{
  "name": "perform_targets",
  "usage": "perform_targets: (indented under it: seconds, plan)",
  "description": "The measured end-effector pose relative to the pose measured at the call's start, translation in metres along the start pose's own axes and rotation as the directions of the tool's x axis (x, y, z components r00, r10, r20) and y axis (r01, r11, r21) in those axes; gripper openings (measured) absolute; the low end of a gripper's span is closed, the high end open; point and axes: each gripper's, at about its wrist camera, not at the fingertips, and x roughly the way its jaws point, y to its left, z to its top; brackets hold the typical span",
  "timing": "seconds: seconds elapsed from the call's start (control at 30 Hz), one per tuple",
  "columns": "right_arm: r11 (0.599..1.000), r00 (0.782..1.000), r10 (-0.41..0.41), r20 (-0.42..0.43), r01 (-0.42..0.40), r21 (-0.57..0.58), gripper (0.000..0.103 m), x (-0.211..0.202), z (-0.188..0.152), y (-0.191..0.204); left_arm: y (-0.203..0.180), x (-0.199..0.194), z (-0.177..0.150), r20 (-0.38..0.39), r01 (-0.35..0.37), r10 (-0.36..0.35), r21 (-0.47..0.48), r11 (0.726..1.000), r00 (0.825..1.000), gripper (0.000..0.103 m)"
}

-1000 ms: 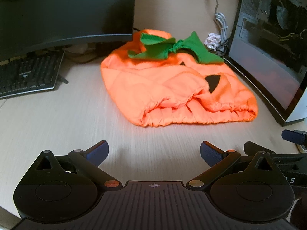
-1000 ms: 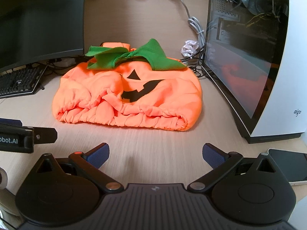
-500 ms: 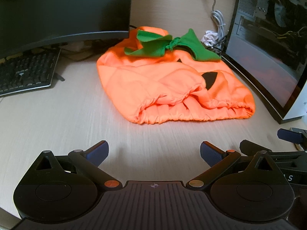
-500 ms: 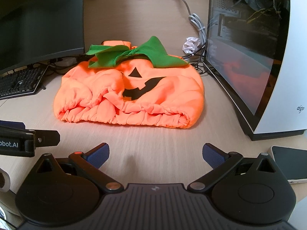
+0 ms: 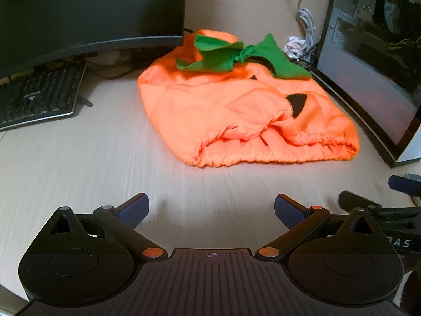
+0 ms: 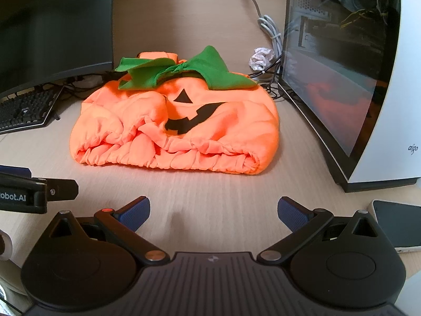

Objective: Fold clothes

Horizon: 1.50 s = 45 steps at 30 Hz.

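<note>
An orange pumpkin costume [image 5: 236, 110] [image 6: 179, 129] with a green collar [image 5: 231, 55] [image 6: 181, 71] and a black face lies crumpled on the light wooden desk [image 5: 92, 163], its gathered hem toward me. My left gripper [image 5: 211, 209] hovers open above bare desk, short of the hem's left part, nothing between its blue pads. My right gripper [image 6: 213, 210] is likewise open and empty, short of the hem's middle. The right gripper's finger tip [image 5: 402, 184] shows at the left view's right edge, and the left gripper's side [image 6: 31, 192] at the right view's left edge.
A dark monitor [image 5: 86, 10] and a black keyboard [image 5: 36, 94] stand at the left. A glass-sided computer case [image 6: 350, 73] walls the right, with cables [image 6: 271, 31] and crumpled paper [image 6: 260, 58] behind the costume. A phone [image 6: 394, 223] lies near right.
Both grippers have drifted slightly closer to the costume and shifted a little sideways; the costume itself has not moved, and both stay open.
</note>
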Motion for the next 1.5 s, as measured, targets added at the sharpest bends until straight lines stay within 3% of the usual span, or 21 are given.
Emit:
perform_targets:
  seconds: [0.17,0.27,0.43,0.63,0.67,0.73,0.87,0.93,1.07,1.13,1.2,1.27,1.33,1.43,1.5]
  plan:
    - [0.989,0.991,-0.111,0.072,0.117,-0.088,0.103,0.016,0.024,-0.002,0.001,0.017,0.028,0.032,-0.08,0.077,0.102,0.992,0.997,0.103]
    - [0.963,0.976,-0.206,0.068,0.214,-0.165,0.103,0.049,0.041,-0.001,-0.007,0.041,0.05,0.067,-0.161,0.15,0.225,0.961,0.986,0.103]
    - [0.889,0.947,-0.318,0.052,0.317,-0.331,0.103,0.095,0.053,0.014,-0.018,0.091,0.07,0.022,-0.205,0.212,0.369,0.906,0.977,0.103]
    - [0.763,0.834,-0.529,0.153,0.547,-0.344,0.103,0.094,0.062,-0.005,0.016,0.089,0.089,0.103,-0.412,0.4,0.271,0.87,0.911,0.103]
    - [0.767,0.834,-0.531,0.151,0.549,-0.333,0.103,0.086,0.062,-0.013,0.023,0.083,0.089,0.113,-0.436,0.421,0.266,0.86,0.9,0.103]
    - [0.791,0.854,-0.497,0.151,0.518,-0.326,0.103,0.067,0.062,-0.023,0.036,0.07,0.087,0.125,-0.467,0.45,0.257,0.846,0.884,0.103]
    - [0.837,0.903,-0.396,0.166,0.43,-0.338,0.103,0.017,0.065,-0.025,0.043,0.031,0.079,0.121,-0.444,0.427,0.245,0.862,0.896,0.103]
    - [0.87,0.933,-0.333,0.135,0.36,-0.338,0.103,-0.005,0.068,-0.027,0.04,0.007,0.072,0.118,-0.421,0.404,0.258,0.87,0.907,0.103]
    - [0.901,0.97,-0.244,0.006,0.229,-0.368,0.103,-0.029,0.063,-0.041,0.041,-0.033,0.051,0.06,-0.344,0.342,0.291,0.893,0.938,0.103]
    - [0.907,0.981,-0.157,-0.115,0.097,-0.409,0.103,-0.038,0.055,-0.047,0.038,-0.051,0.036,-0.025,-0.214,0.236,0.335,0.917,0.972,0.103]
    - [0.872,0.981,-0.029,-0.194,-0.071,-0.485,0.103,-0.057,0.044,-0.044,0.03,-0.068,0.025,-0.122,-0.017,0.068,0.377,0.926,0.99,0.103]
    - [0.829,0.968,0.07,-0.24,-0.19,-0.526,0.103,-0.079,0.043,-0.044,0.023,-0.088,0.019,-0.195,0.172,-0.102,0.392,0.904,0.976,0.103]
    - [0.83,0.962,0.152,-0.227,-0.249,-0.5,0.103,-0.102,0.058,-0.056,0.018,-0.111,0.028,-0.191,0.311,-0.255,0.392,0.866,0.948,0.103]
    - [0.872,0.957,0.25,-0.144,-0.287,-0.396,0.103,-0.122,0.091,-0.075,0.016,-0.125,0.054,-0.105,0.409,-0.399,0.362,0.837,0.911,0.103]
    - [0.877,0.951,0.269,-0.151,-0.307,-0.369,0.103,-0.112,0.102,-0.077,0.011,-0.114,0.071,-0.062,0.453,-0.457,0.304,0.838,0.887,0.103]
